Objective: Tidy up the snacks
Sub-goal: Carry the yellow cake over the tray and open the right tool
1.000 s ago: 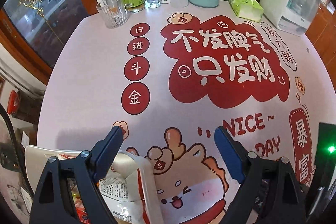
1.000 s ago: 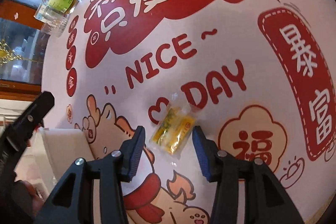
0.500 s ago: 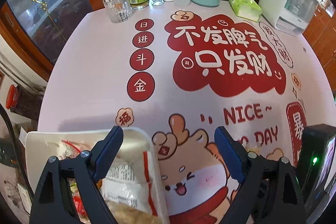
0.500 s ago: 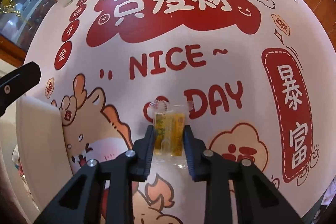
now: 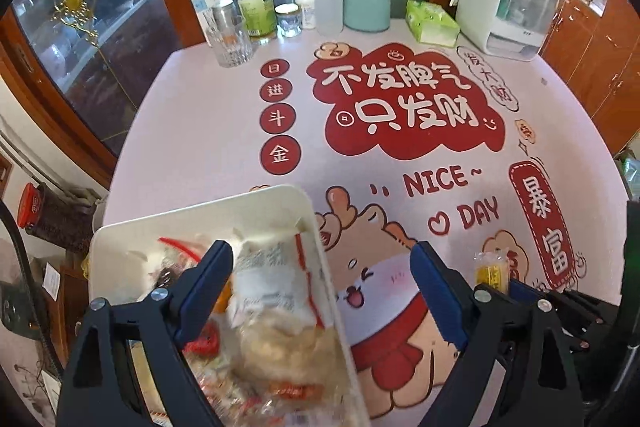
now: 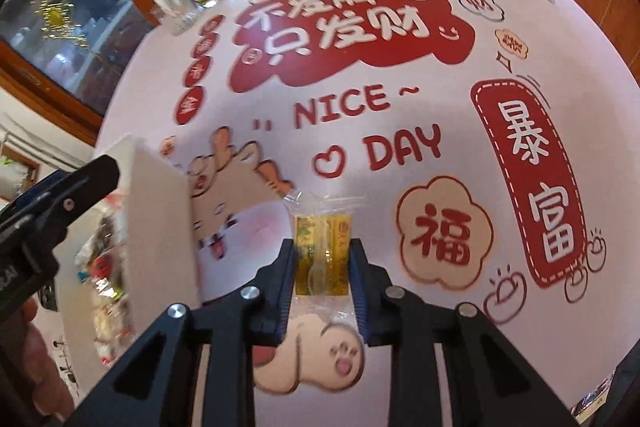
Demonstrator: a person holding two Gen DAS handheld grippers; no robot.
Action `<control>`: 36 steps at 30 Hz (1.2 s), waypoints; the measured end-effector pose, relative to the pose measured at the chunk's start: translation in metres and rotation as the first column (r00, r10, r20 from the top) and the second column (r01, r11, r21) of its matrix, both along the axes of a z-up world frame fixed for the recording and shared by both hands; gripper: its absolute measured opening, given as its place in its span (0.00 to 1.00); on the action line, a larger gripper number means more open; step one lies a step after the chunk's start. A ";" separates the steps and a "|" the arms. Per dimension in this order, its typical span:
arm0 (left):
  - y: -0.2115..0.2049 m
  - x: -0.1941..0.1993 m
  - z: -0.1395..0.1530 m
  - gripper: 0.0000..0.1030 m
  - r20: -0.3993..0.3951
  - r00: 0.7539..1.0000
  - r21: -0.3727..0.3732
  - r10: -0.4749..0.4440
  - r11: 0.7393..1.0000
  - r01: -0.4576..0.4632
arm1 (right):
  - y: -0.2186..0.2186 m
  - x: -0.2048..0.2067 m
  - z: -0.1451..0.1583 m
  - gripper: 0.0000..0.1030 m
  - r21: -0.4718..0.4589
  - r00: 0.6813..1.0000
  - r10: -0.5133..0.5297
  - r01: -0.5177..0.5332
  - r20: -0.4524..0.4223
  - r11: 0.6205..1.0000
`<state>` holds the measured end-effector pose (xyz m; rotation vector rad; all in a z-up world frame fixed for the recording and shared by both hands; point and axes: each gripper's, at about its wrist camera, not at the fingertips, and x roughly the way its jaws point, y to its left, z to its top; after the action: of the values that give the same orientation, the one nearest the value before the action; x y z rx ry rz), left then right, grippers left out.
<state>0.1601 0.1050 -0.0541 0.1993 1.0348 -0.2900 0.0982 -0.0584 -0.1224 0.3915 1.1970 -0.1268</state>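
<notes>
My right gripper (image 6: 322,251) is shut on a small yellow snack packet (image 6: 322,251) in clear wrap and holds it above the printed tablecloth. The packet also shows in the left wrist view (image 5: 491,273), held to the right of my left gripper. A white bin (image 5: 280,197) full of snack bags sits at the table's near left; it shows at the left of the right wrist view (image 6: 160,211). My left gripper (image 5: 322,283) is open and empty, over the bin's right wall.
At the table's far edge stand a glass tumbler (image 5: 234,43), a green-labelled bottle (image 5: 256,7), small jars, a squeeze bottle (image 5: 328,7), a mint canister (image 5: 367,3), a green tissue pack (image 5: 432,23) and a white dispenser (image 5: 508,7).
My right gripper closed on the yellow packet and lifted it off the cloth. My left gripper drew back and up, so more of the bin shows.
</notes>
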 end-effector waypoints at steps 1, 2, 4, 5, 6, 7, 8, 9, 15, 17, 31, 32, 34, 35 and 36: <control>0.006 -0.007 0.005 0.89 0.009 1.000 -0.005 0.000 1.000 0.001 | 0.005 -0.004 0.007 0.25 0.000 1.000 0.011 -0.011 0.014 1.000; 0.010 -0.012 0.009 0.89 0.014 1.000 -0.007 0.000 1.000 0.000 | 0.008 -0.007 0.013 0.25 0.002 0.999 0.019 -0.019 0.025 1.000; 0.023 -0.022 0.018 0.90 0.026 1.000 -0.011 0.004 1.000 -0.004 | 0.018 -0.013 0.027 0.25 0.005 0.997 0.042 -0.042 0.058 0.999; 0.029 -0.027 0.022 0.90 0.030 1.000 -0.014 0.007 1.000 -0.007 | 0.023 -0.017 0.035 0.25 0.006 0.996 0.053 -0.054 0.076 0.999; 0.037 -0.032 0.026 0.90 0.037 0.999 -0.019 0.012 1.000 -0.012 | 0.029 -0.020 0.043 0.25 0.005 0.993 0.064 -0.065 0.095 0.998; 0.045 -0.037 0.031 0.92 0.045 0.999 -0.024 0.022 0.999 -0.021 | 0.035 -0.023 0.051 0.25 0.001 0.990 0.075 -0.076 0.116 0.997; 0.052 -0.040 0.035 0.94 0.051 0.998 -0.028 0.029 0.999 -0.028 | 0.042 -0.025 0.059 0.25 -0.004 0.987 0.086 -0.087 0.137 0.996; 0.060 -0.043 0.038 0.95 0.058 0.997 -0.031 0.040 0.999 -0.038 | 0.049 -0.028 0.068 0.25 -0.008 0.983 0.098 -0.098 0.157 0.995; 0.113 -0.060 0.058 0.98 0.091 0.989 -0.057 0.115 0.992 -0.110 | 0.087 -0.037 0.104 0.25 -0.016 0.957 0.160 -0.160 0.244 0.987; 0.128 -0.063 0.061 0.99 0.092 0.986 -0.063 0.136 0.989 -0.131 | 0.102 -0.039 0.113 0.25 -0.033 0.945 0.187 -0.185 0.269 0.982; 0.193 -0.079 0.069 0.99 0.106 0.965 -0.054 0.241 0.970 -0.236 | 0.174 -0.048 0.134 0.25 -0.061 0.896 0.314 -0.311 0.313 0.948; 0.196 -0.081 0.070 0.99 0.108 0.963 -0.058 0.245 0.969 -0.240 | 0.177 -0.048 0.133 0.25 -0.057 0.896 0.318 -0.316 0.310 0.947; 0.200 -0.084 0.070 0.99 0.108 0.961 -0.060 0.253 0.967 -0.248 | 0.180 -0.048 0.132 0.26 -0.045 0.897 0.322 -0.324 0.303 0.945; 0.202 -0.085 0.070 0.99 0.106 0.961 -0.062 0.256 0.966 -0.250 | 0.182 -0.048 0.131 0.26 -0.039 0.897 0.325 -0.329 0.300 0.944; 0.205 -0.087 0.069 0.99 0.101 0.961 -0.064 0.258 0.965 -0.252 | 0.184 -0.048 0.130 0.26 -0.036 0.898 0.327 -0.332 0.295 0.943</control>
<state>0.0736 0.3099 0.0149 0.0334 0.9322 -0.0700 0.0502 0.1258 0.0076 0.2055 0.9496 0.2299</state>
